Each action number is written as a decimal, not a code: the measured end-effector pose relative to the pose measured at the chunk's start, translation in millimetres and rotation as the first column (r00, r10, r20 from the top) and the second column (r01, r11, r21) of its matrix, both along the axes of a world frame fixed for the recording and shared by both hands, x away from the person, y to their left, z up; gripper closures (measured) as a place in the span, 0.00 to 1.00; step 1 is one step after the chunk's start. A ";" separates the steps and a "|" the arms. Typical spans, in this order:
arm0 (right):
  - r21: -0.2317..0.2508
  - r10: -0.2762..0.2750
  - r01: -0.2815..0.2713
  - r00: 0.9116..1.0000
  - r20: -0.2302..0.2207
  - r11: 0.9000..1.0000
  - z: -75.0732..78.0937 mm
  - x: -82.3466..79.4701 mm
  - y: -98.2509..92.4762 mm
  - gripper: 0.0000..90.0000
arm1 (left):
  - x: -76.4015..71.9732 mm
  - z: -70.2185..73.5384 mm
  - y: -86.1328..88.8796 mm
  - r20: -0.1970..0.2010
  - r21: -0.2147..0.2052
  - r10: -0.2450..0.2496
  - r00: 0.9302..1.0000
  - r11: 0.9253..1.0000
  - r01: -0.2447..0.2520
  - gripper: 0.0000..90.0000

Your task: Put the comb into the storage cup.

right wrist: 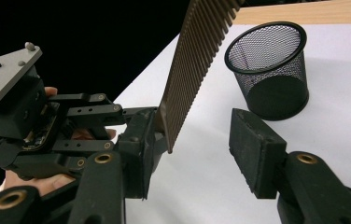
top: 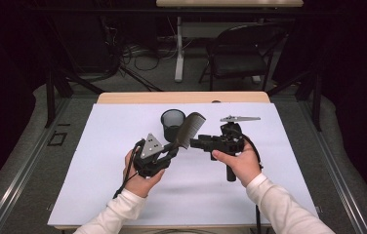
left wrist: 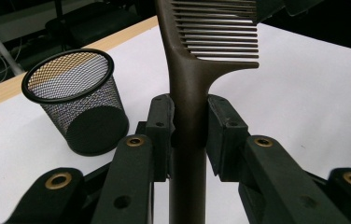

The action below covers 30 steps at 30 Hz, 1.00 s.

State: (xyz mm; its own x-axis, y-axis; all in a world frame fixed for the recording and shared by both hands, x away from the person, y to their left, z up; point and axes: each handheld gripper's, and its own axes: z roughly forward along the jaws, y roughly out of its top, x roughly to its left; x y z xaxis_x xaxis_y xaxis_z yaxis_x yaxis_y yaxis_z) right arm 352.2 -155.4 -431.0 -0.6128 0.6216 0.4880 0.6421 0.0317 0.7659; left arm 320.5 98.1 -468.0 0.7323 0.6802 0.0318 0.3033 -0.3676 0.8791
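Note:
A brown comb (top: pixel 190 127) is held up over the white sheet, its teeth toward the right gripper. My left gripper (top: pixel 173 146) is shut on the comb's handle (left wrist: pixel 187 88); in the left gripper view both pads (left wrist: pixel 160 122) press on it. My right gripper (top: pixel 194 142) points left at the comb's head. In the right gripper view its jaws (right wrist: pixel 197 149) stand apart: the toothed edge (right wrist: pixel 194 65) lies close by the left pad (right wrist: pixel 138 140), and the right pad (right wrist: pixel 256 154) is well clear of it.
A black mesh cup (top: pixel 172 122) stands upright and empty just behind the comb, also the mesh cup (left wrist: pixel 76 100) and mesh cup (right wrist: pixel 271 65). The white sheet (top: pixel 113 195) covers the wooden table (top: pixel 181 97). A chair (top: pixel 240 53) and cables are on the floor beyond.

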 end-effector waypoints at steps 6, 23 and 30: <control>0.006 -0.006 0.006 1.000 -0.001 1.000 0.1 3.0 -2.9 0.58 | -1.0 -1.5 -1.0 -0.002 -0.002 -0.003 1.000 1.000 0.003 0.81; 0.038 -0.043 0.044 0.999 -0.006 0.998 2.9 7.0 -10.5 0.65 | -5.0 -9.6 -8.4 -0.014 0.016 -0.017 1.000 1.000 0.017 0.81; 0.036 -0.058 0.059 0.998 -0.007 0.998 2.8 8.8 -13.2 0.66 | -7.2 -12.5 -12.2 -0.013 0.026 -0.029 0.999 0.999 0.030 0.81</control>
